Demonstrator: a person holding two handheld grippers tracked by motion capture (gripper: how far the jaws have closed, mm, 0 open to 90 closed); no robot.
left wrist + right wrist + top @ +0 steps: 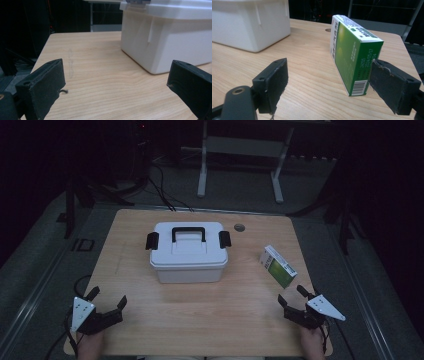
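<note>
Right tool [294,299] wide, empty, just short of green box [278,265] standing on edge at worktop [200,320] right; left tool [107,299] wide, idle; judgement: square jaws across narrow faces, close gently so box doesn't tip.

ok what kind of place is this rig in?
Looks like a dim lab or recording studio, not a home: one bare wooden table on grey floor, dark stands and cables around it, a white frame behind.
</note>
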